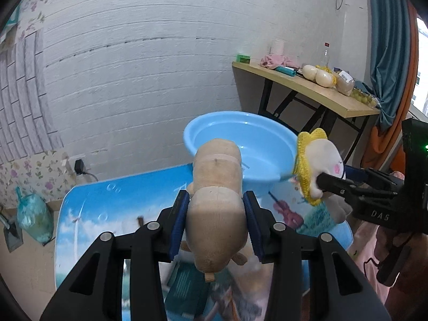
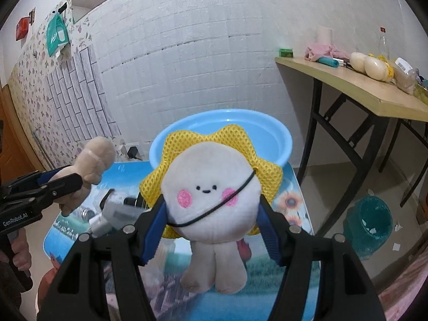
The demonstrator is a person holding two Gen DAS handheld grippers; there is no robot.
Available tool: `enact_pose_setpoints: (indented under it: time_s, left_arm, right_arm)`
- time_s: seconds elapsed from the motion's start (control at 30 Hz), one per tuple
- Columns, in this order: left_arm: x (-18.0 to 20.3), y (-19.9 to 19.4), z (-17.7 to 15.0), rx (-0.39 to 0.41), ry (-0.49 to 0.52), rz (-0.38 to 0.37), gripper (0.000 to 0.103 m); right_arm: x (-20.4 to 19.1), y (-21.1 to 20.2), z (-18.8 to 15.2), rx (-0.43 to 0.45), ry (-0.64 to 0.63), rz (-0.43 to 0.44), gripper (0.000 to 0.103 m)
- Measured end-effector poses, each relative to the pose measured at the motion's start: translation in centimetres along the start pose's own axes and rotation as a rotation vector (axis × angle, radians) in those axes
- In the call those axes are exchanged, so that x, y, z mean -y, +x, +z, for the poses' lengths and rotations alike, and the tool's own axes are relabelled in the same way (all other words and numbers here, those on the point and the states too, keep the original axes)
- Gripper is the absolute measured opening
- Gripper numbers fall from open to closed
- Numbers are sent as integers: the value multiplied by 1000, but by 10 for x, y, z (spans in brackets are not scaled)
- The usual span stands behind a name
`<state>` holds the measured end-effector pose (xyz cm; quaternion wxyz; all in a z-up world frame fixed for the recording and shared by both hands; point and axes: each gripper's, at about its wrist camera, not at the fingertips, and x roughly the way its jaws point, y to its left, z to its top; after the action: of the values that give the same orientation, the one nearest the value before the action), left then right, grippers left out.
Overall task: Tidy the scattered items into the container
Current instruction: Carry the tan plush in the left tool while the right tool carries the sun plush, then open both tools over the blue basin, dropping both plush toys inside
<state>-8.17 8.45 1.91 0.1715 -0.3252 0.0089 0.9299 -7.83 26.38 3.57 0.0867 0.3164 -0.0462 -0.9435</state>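
Note:
My left gripper (image 1: 217, 204) is shut on a tan plush toy (image 1: 217, 187), held in the air over the small table, just short of the light blue basin (image 1: 251, 136). My right gripper (image 2: 211, 206) is shut on a white round-faced plush toy (image 2: 211, 200) with a yellow mesh frill; its legs hang down and a black cord crosses its face. The blue basin (image 2: 278, 139) sits at the table's far end, directly behind this toy. Each gripper shows in the other's view: the right one (image 1: 329, 182) at right, the left one (image 2: 67, 184) at left.
The low table (image 1: 88, 208) has a blue picture-printed top; a silver and black object (image 2: 112, 211) lies on it. A wooden side table (image 2: 374, 91) with clutter stands at right, a teal bin (image 2: 369, 227) under it. A white brick wall is behind.

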Motion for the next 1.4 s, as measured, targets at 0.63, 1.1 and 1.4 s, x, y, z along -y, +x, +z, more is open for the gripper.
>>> enact_pose_setpoints:
  time_s: [0.63,1.1,1.4]
  left_arm:
    - [24,103,56,-60,36,-71,41]
    - [24,112,54,-55,42,-84,50]
    - [24,96,54,-37,37,-65,53]
  right_arm:
    - [25,68,39,0,14,-5,65]
    - [27,82,39,-8,34,27,70]
    - [21,72,39,-5,29,33,71]
